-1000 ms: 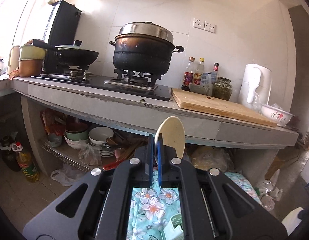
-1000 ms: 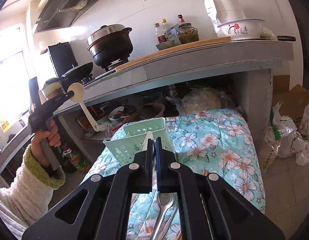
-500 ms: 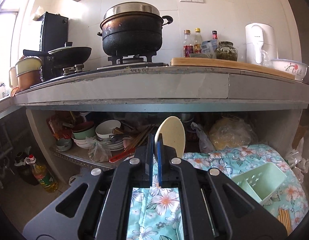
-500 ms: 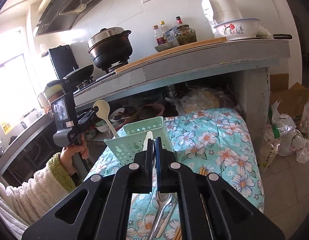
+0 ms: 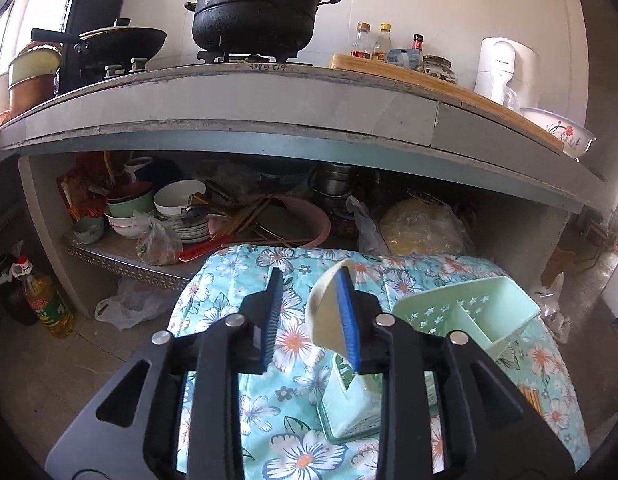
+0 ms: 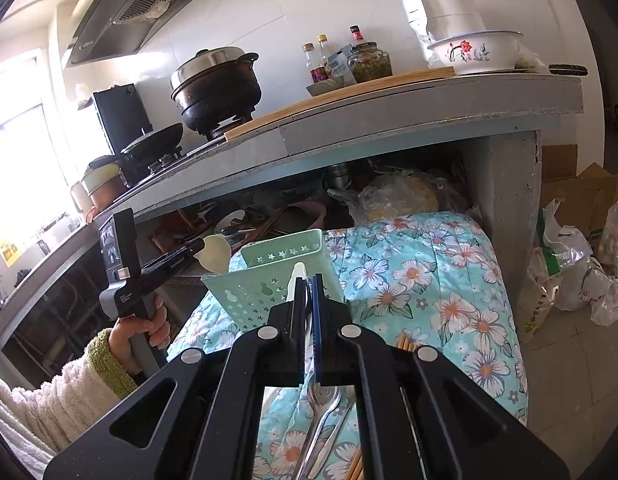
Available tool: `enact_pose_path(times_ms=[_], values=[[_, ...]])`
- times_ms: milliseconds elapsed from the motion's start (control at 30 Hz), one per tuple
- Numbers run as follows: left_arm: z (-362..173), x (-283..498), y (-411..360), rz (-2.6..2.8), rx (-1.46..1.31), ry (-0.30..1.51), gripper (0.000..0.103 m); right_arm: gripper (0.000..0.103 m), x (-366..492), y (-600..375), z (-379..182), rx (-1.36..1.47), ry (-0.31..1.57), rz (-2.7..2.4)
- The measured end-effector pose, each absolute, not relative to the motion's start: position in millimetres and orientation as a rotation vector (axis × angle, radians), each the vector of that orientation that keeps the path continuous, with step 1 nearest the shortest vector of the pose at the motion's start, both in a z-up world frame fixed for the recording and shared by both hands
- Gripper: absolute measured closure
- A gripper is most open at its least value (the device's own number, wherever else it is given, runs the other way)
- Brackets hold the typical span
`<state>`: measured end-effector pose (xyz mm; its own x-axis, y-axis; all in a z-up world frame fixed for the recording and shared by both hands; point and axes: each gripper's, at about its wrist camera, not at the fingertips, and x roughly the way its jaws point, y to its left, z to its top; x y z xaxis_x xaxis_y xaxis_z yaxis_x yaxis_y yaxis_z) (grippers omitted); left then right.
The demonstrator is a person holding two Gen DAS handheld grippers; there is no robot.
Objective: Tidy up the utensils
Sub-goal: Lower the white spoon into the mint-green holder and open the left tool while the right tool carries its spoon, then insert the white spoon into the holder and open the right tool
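Left tool (image 5: pixel 309 312) spread, cream spoon (image 5: pixel 329 316) entering green caddy (image 5: pixel 461 320) — compartmented

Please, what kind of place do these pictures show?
Most likely a home kitchen. A blackened pot stands on a gas stove on a concrete counter, with an extractor hood above. Bowls and plates are stacked on the shelf below.

Black grippers (image 5: pixel 311 312) with blue pads (image 5: pixel 346 312) and silver screws (image 5: pixel 161 337); cream fleece sleeve (image 6: pixel 49 404), green cuff at nine o'clock.
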<state>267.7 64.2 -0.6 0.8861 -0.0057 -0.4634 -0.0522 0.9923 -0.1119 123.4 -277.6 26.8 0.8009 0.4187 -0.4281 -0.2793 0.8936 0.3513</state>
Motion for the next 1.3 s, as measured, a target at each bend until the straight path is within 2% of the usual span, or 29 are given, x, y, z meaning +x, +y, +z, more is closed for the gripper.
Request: enact_pose_path(times_ms=[167, 333, 533, 833, 1300], values=[[1.5, 250.3, 71.8, -0.008, -0.18, 0.487, 0.06, 0.1, 133.6, -271.4, 39.0, 0.245, 0.487, 0.373], [2.4, 226.3, 76.9, -0.033, -0.204, 0.493, 0.046, 0.1, 155.0, -268.4, 73.6, 0.197, 0.368, 0.357], [-10.3, 195.1, 77.5, -0.08, -0.211, 0.553, 0.034, 0.1, 206.4, -257.7, 106.4, 0.12, 0.258, 0.287], [-50.0, 167.7, 73.3, -0.084, -0.227, 0.698, 0.032, 0.1, 283.5, -225.5, 107.2, 0.094, 0.247, 0.283], [-65.6, 163.5, 72.5, -0.061, -0.23, 0.73, 0.032, 0.1, 304.3, -172.8, 27.1, -0.099, 0.357, 0.288]])
